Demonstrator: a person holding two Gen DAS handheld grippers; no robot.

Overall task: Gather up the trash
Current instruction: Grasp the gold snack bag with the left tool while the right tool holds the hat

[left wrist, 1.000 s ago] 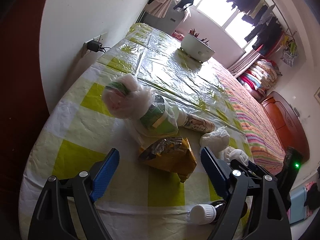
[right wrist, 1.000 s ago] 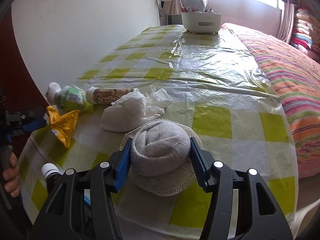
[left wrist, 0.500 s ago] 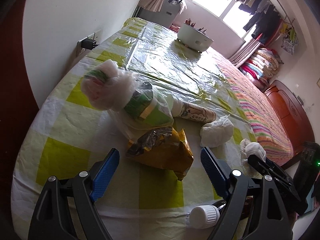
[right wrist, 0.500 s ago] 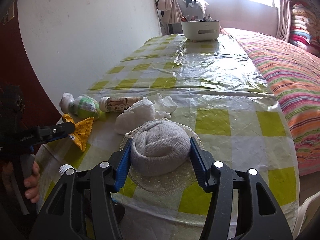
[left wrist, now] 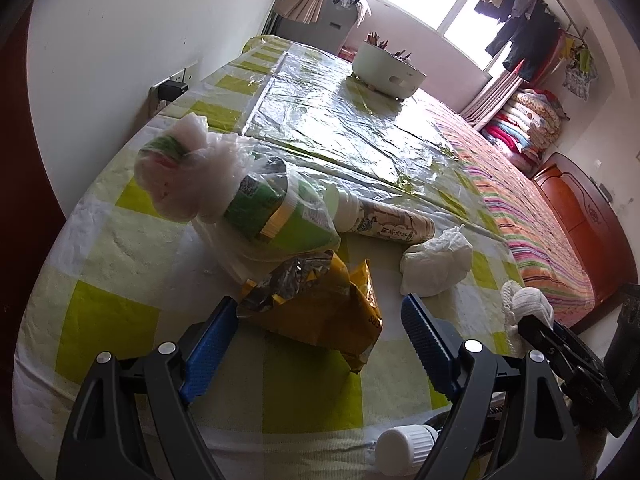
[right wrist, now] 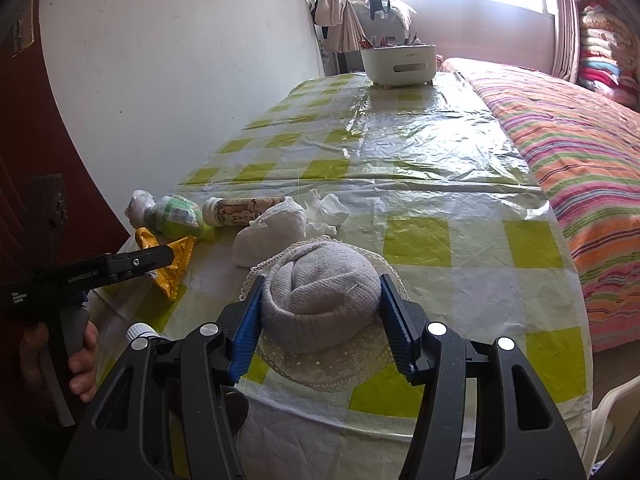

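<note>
My left gripper is open, its fingers on either side of a crumpled yellow snack bag on the checked tablecloth. Behind it lie a green cup in a clear plastic bag, a printed paper cup on its side and a white tissue wad. My right gripper is shut on a rolled grey sock with lace trim, held over the table's near edge. The left gripper shows in the right wrist view over the yellow bag.
A white-capped bottle stands below the table's near edge. A white bin with pencils sits at the table's far end. A wall with a socket runs along the left, and a striped bed along the right.
My left gripper has moved forward so that its open fingers now flank the yellow snack bag. My right gripper has kept the sock and drawn back a little.
</note>
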